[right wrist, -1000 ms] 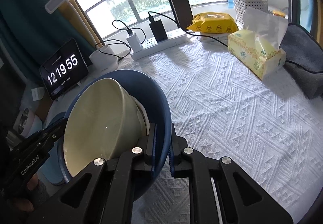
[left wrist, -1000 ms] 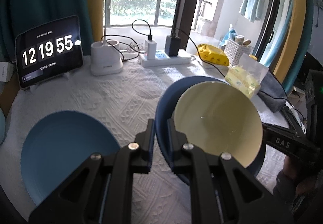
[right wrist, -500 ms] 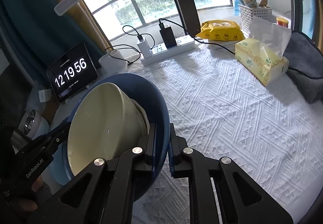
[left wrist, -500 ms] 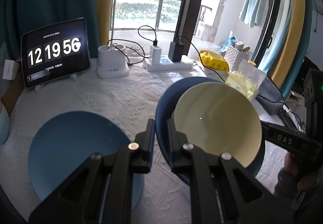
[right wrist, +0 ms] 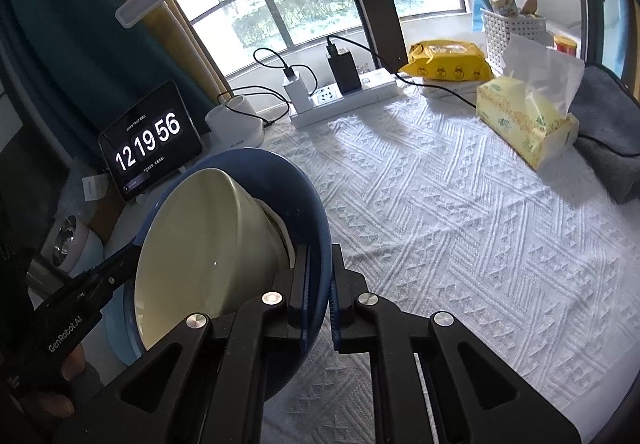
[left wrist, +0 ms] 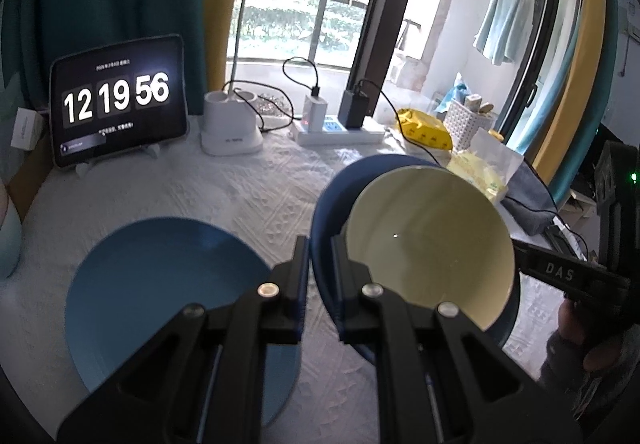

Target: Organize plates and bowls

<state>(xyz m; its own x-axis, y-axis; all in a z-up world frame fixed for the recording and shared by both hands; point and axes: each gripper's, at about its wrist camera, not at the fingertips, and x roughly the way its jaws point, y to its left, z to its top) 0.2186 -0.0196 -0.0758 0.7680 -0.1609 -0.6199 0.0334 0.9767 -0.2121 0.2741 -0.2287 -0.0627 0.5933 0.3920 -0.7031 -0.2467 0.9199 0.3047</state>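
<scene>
**Holding a stacked pair of bowls between two tongs**

Gripping from opposite sides, both tongs pinch the rim of the dark blue bowl [left wrist: 328,203], which hangs tilted above the white textured cloth of the tabletop [right wrist: 460,228]. The left tongs [left wrist: 320,264] clamp the rim nearest that camera, one finger inside the wall and one outside; the right tongs [right wrist: 320,276] clamp the opposite rim the same way. A cream bowl [left wrist: 428,244] sits nested inside the blue one, its mouth tipped toward the left wrist camera — its outer wall and foot show in the right wrist view.

A lighter blue plate [left wrist: 168,296] lies flat on the cloth toward the tabletop's left edge, beside and below the held bowls, apart from them. Along the back edge stand a tablet clock [left wrist: 118,103], a white lamp base [left wrist: 232,127] and a power strip [right wrist: 344,95]. A yellow tissue box [right wrist: 524,119] sits toward the right edge, with a grey cloth [right wrist: 608,139] just beside it.
</scene>
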